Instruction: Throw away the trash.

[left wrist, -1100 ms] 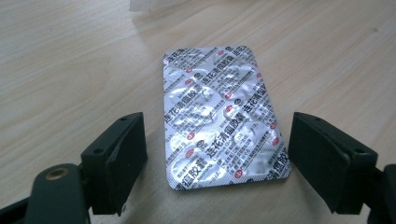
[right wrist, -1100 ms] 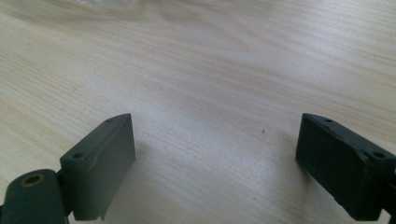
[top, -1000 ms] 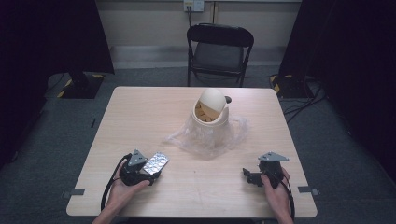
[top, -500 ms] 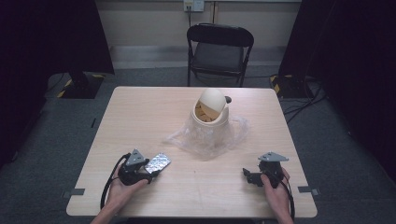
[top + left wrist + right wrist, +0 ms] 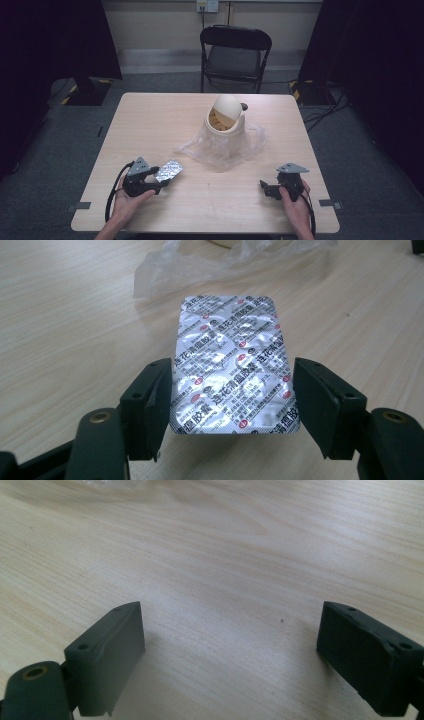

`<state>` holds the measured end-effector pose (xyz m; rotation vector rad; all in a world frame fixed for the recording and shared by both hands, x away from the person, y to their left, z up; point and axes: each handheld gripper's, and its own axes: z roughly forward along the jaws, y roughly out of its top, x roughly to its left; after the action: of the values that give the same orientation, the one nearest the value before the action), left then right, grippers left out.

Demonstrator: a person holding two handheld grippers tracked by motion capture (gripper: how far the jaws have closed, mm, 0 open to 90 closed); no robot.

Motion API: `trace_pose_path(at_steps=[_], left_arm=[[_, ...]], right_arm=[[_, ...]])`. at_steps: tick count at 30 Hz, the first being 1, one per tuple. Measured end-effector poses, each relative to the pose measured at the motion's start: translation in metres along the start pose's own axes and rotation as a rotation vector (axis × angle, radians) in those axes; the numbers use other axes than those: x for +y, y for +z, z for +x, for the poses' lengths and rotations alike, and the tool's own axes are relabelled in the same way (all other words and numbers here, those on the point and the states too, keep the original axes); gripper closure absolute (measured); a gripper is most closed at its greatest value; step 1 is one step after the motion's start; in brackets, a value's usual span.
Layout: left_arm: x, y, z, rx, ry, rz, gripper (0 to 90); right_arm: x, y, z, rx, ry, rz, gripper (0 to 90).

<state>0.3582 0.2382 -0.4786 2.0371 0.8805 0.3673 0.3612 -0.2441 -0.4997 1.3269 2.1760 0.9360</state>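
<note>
The left gripper [image 5: 232, 390] is clamped edgewise on a foil blister pack [image 5: 232, 365] near the worktop's [image 5: 150, 120] left front. That thin sheet may buckle and slip free. The right gripper [image 5: 230, 650] rests apart, empty.

A square, light wooden surface [image 5: 150, 125] with a pale grain stands on dark grey carpeted floor [image 5: 55, 150]. Beyond its far edge a black folding metal chair [image 5: 235, 52] with a padded seat faces the surface. Behind the chair runs a cream wall [image 5: 160, 30] with a pale skirting band, and a white wall socket [image 5: 207, 5] sits high on it with a cable hanging down. Black curtains [image 5: 55, 40] close off the far left and the far right. Black cables [image 5: 325, 107] lie on the floor at the right. Light falls evenly from above.
</note>
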Motion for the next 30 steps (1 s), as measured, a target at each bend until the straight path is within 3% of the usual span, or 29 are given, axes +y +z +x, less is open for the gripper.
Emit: trace_pose_path(at_steps=[11,30], left_arm=[[0.011,-0.007,-0.001,-0.021,0.02,-0.032,34.2],[0.031,-0.019,0.0,-0.029,0.008,-0.098,34.3]], right_arm=[[0.0,0.0,0.0,0.0,0.0,0.0,10.8],[0.0,0.0,0.0,0.0,0.0,0.0,10.8]])
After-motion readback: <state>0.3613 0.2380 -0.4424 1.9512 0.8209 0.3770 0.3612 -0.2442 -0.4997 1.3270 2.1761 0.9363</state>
